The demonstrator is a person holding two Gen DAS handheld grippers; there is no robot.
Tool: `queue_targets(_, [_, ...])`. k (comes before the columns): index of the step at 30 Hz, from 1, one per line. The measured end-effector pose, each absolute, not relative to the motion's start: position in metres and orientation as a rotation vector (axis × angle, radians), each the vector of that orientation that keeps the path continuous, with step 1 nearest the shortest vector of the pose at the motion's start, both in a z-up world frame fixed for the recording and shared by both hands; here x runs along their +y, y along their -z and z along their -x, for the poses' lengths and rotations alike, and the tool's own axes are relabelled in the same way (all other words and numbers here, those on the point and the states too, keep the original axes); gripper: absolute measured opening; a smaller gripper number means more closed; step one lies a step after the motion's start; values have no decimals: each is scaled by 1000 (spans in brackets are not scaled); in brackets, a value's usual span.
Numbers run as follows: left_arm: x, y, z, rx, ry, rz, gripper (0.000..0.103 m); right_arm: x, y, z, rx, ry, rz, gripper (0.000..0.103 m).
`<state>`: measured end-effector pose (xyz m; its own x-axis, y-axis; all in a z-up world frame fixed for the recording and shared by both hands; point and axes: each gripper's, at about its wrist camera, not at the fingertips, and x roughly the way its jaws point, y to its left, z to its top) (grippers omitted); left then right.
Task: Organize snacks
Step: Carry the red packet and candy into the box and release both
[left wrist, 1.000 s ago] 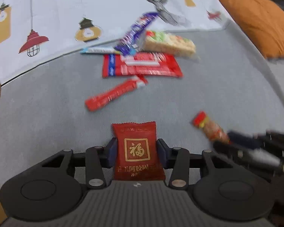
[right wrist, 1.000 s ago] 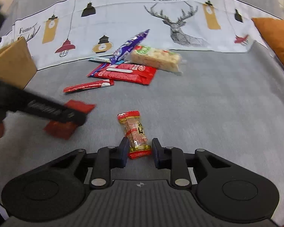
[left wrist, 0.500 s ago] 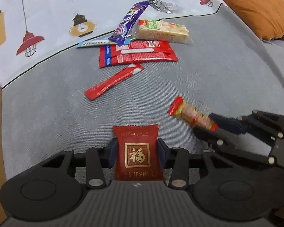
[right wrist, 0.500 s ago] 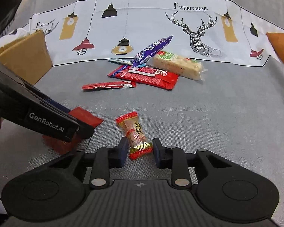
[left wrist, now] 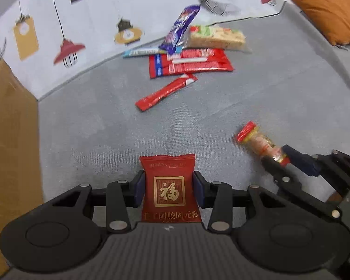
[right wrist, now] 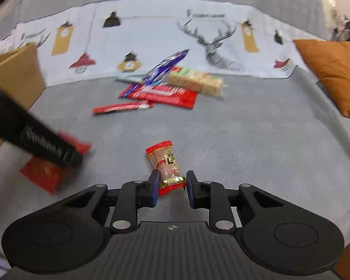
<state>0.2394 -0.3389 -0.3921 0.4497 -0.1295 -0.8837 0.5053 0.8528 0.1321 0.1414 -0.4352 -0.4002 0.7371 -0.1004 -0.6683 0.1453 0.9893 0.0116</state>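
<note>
I read the left gripper (left wrist: 169, 187) as clamped on the dark red sachet (left wrist: 170, 186): both blue pads press its side edges, and the printed gold square faces the camera. The sachet stands between the fingers, above the grey cushion surface (left wrist: 93, 128).

The right gripper (right wrist: 170, 187) holds the small clear candy (right wrist: 166, 165) by its lower red end. Its left pad touches the wrapper; I see a slight gap at its right pad, so I cannot tell how firm the pinch is.

Reference landmark: the flat red packet (left wrist: 189, 63). The red stick (left wrist: 165, 92) lies just nearer to me than the packet. The purple bar (left wrist: 180, 29) and rice cracker pack (left wrist: 215, 38) lie beyond it. The cardboard box (left wrist: 9, 151) is far left of it. The orange pillow (right wrist: 333, 72) is far right of it.
</note>
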Motion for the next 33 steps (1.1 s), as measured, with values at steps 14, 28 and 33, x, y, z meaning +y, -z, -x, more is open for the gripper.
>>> queue_targets(14, [-225,290,-217,856,324,-348,47,-381,321,-131,588,39,-216,25])
queue_targets(28, [-90,242,-228,734,241,-194,47,-257,242,-148,515,-86,-153,25])
queue_targets(33, [-52,220,-218,675,225,-141,47,-227,207,-157,478,-136,-134,25])
